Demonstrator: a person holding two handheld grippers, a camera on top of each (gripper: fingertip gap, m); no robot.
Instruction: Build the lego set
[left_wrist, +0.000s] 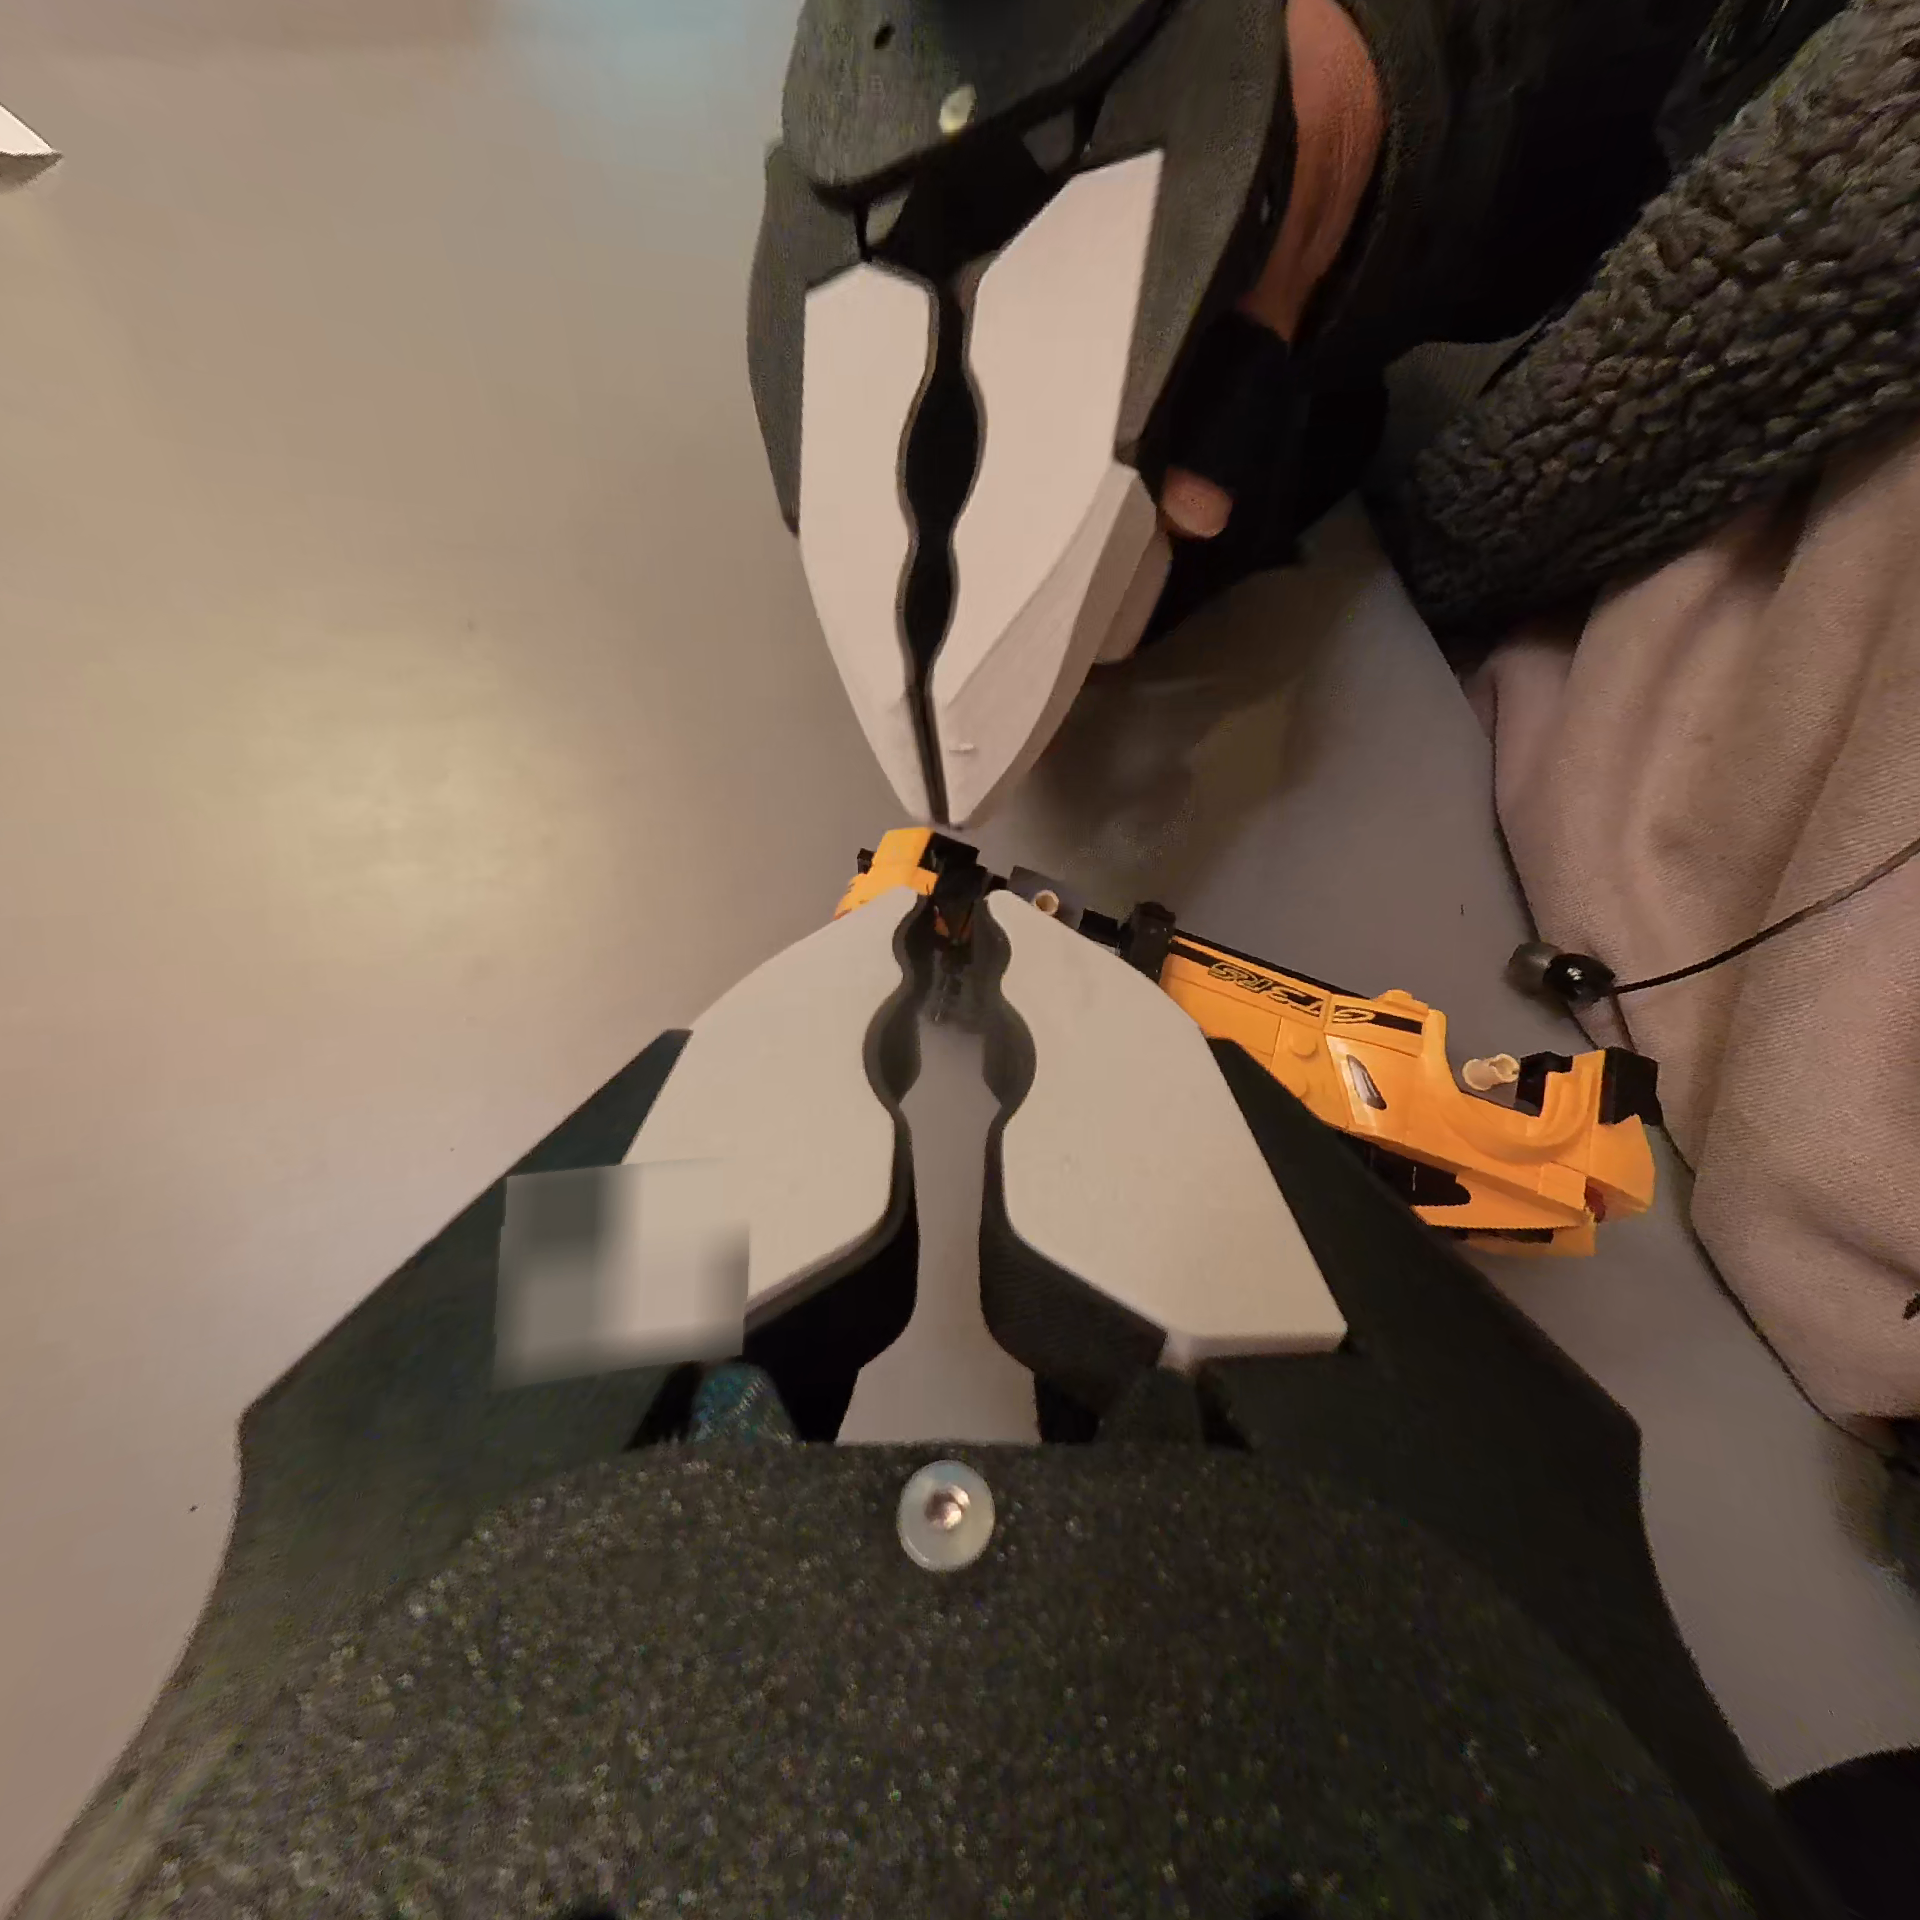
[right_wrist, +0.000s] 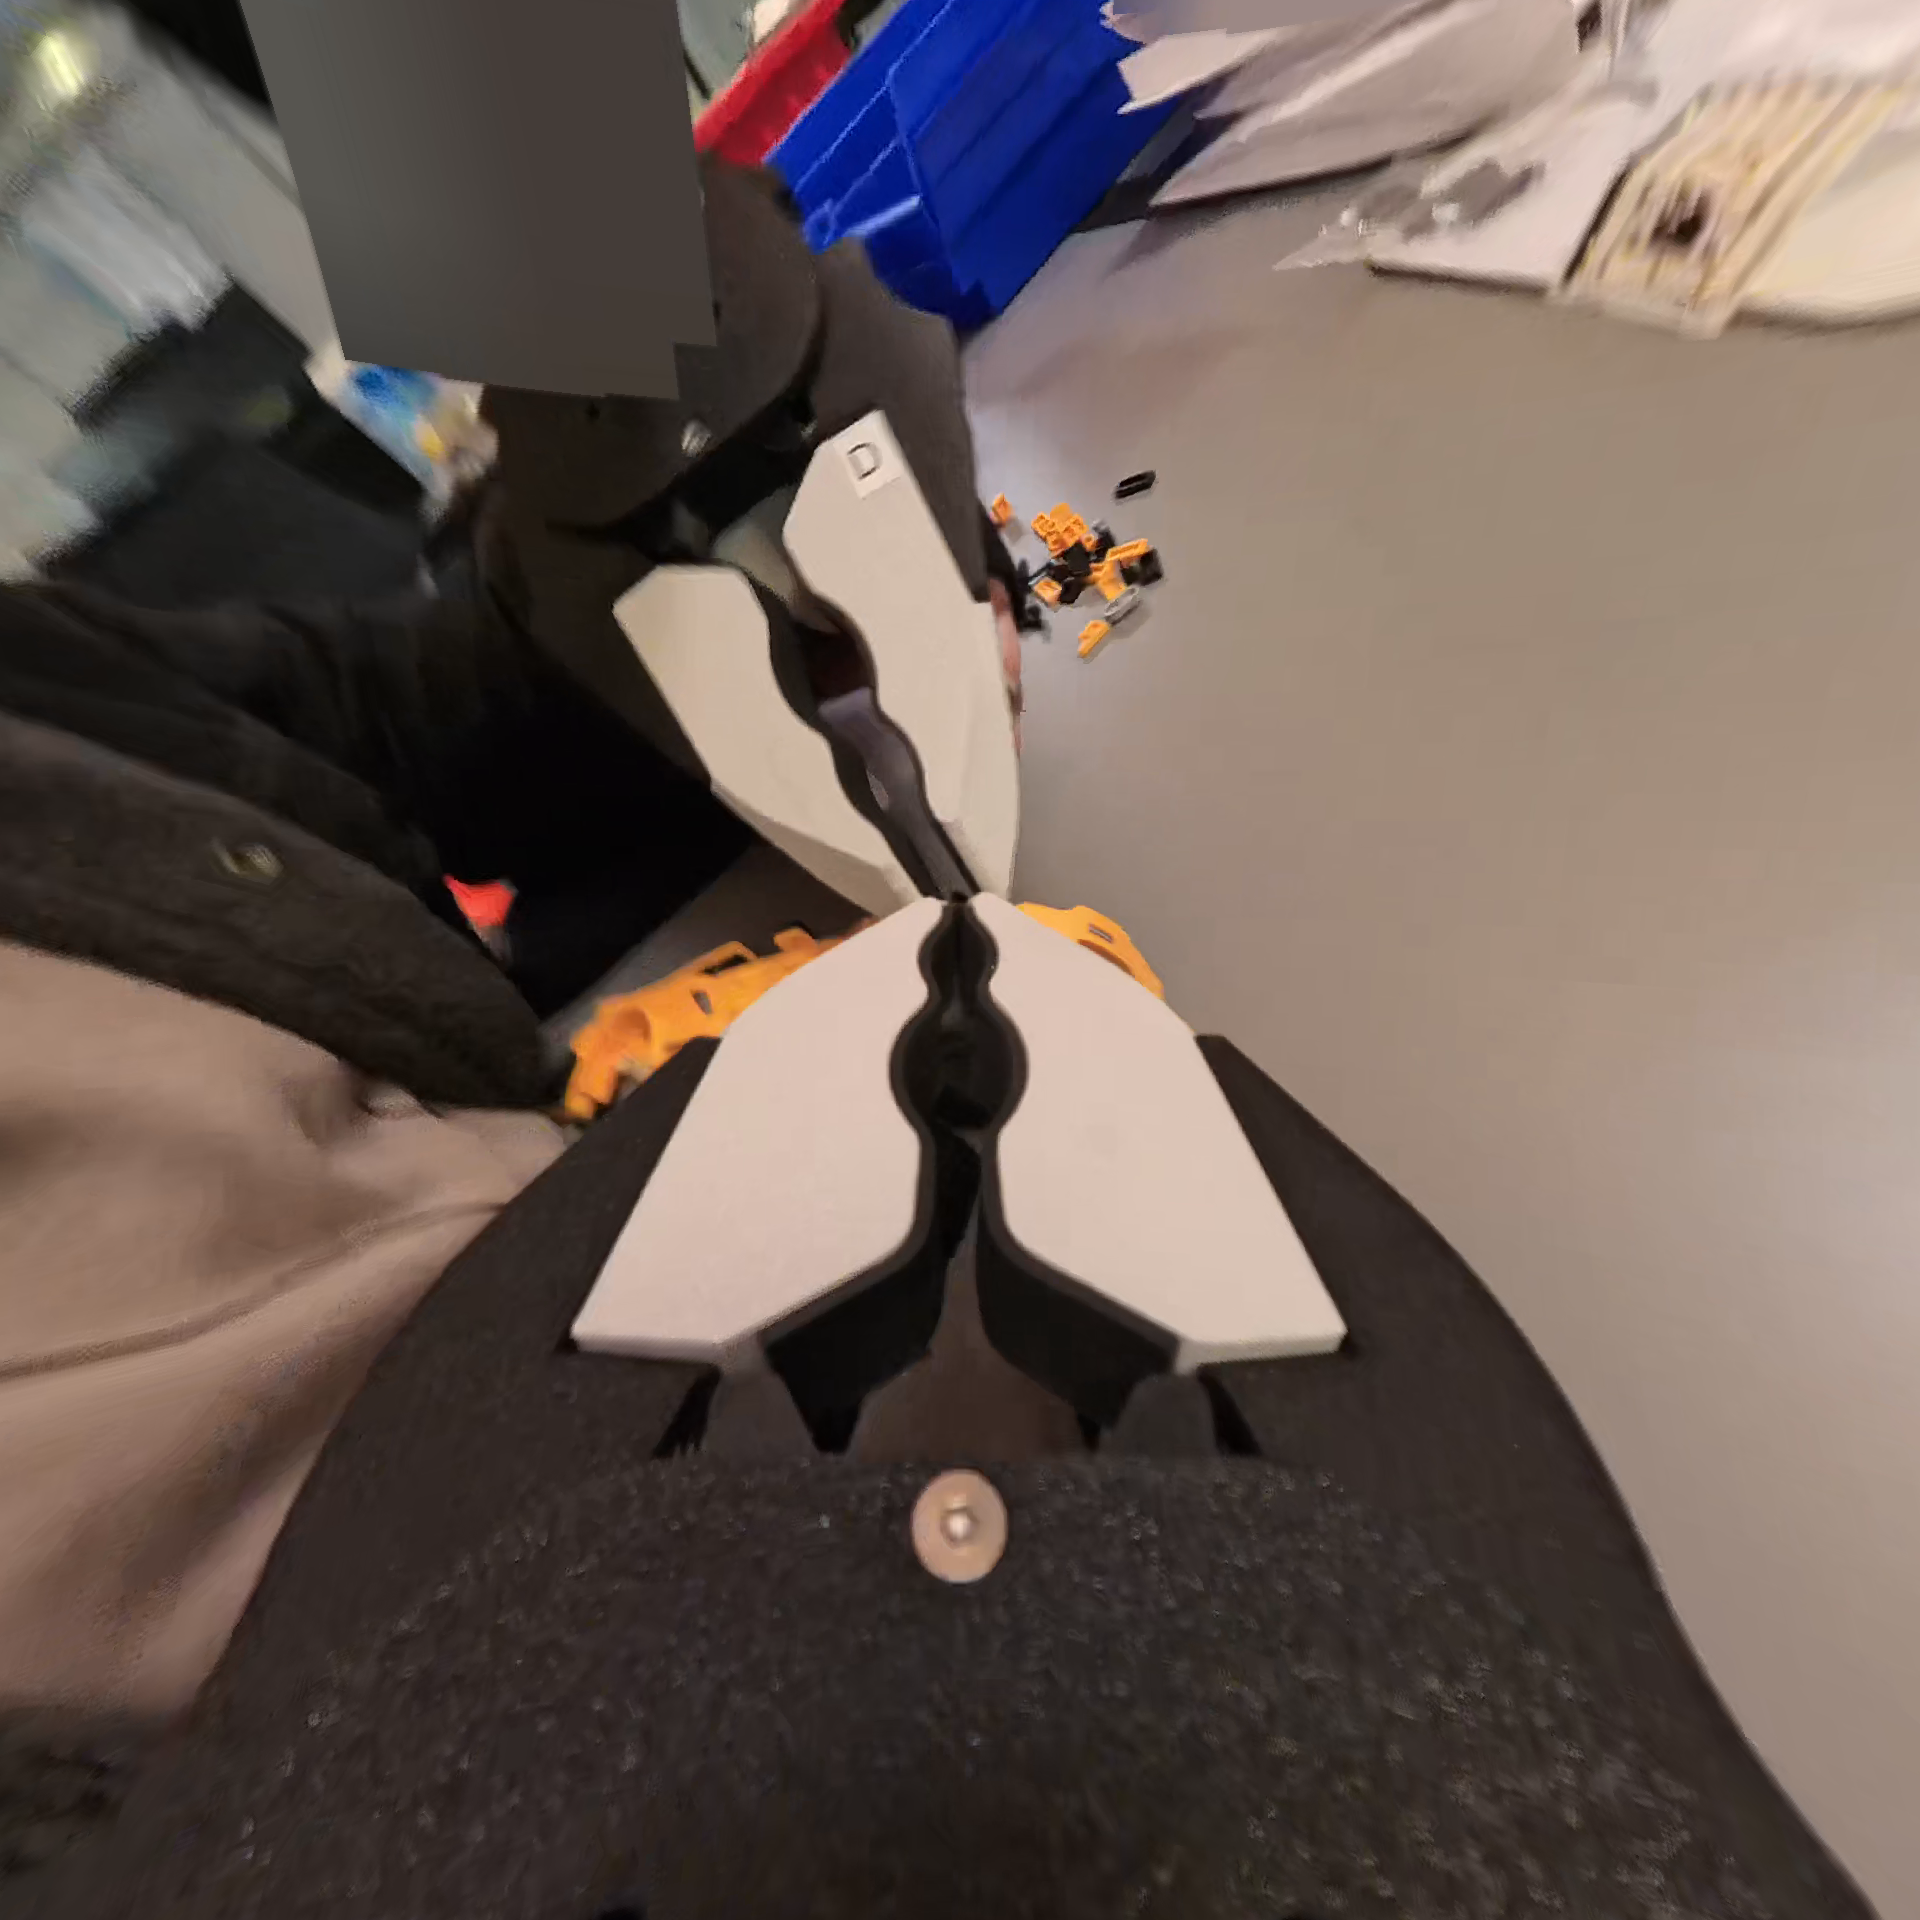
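An orange and black lego car (left_wrist: 1351, 1070) lies on the grey table (left_wrist: 364, 727), near its edge. My left gripper (left_wrist: 951, 909) is shut on the car's black and orange end. My right gripper (left_wrist: 940, 821) comes in from the opposite side, shut, with its tips touching the top of that same end. Whether it pinches a small piece is hidden. In the right wrist view, my right gripper (right_wrist: 956, 906) meets the left gripper (right_wrist: 954, 888) tip to tip. The car (right_wrist: 665, 1013) shows on both sides behind the fingers.
A pile of loose orange and black lego pieces (right_wrist: 1091, 566) lies farther out on the table. Blue bins (right_wrist: 935, 156) and papers (right_wrist: 1662, 187) stand at the far side. A person's dark sleeve (left_wrist: 1662, 364) and beige garment (left_wrist: 1714, 935) lie along the table edge beside the car. Left and right tips are no more than a few centimetres apart.
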